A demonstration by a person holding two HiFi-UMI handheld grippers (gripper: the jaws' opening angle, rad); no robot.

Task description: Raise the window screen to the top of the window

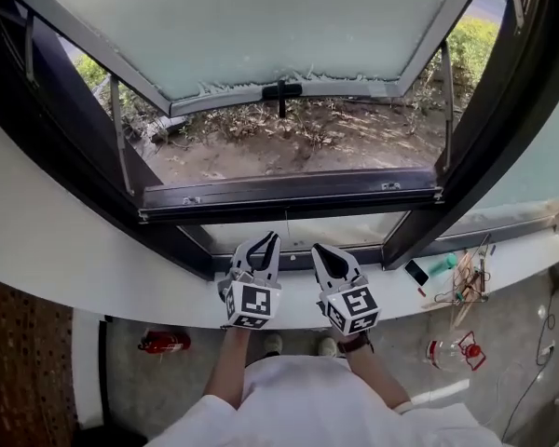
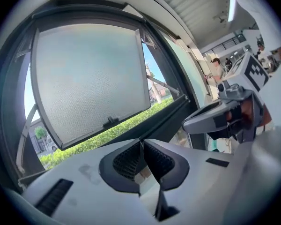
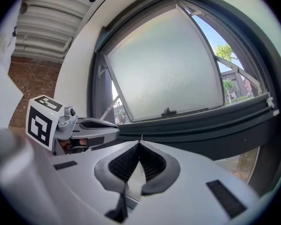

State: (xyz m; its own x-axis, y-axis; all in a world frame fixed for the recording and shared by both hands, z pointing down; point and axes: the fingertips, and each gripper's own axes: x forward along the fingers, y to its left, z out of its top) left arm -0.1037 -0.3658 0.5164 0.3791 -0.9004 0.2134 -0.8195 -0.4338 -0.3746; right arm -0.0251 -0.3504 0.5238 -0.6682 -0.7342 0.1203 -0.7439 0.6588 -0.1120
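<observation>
The left gripper (image 1: 265, 240) is hovering with jaws pressed together on nothing, the right gripper (image 1: 320, 250) at its 3 o'clock is likewise closed and empty — the window screen's bar (image 1: 289, 196) is lying at their 12 o'clock, low across the window frame (image 1: 492, 128).

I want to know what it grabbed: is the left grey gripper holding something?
No, the left grey gripper has its jaws shut together with nothing between them.

Open gap above sill (image 1: 289, 196); tilted window sash (image 1: 261, 26) overhead.
</observation>
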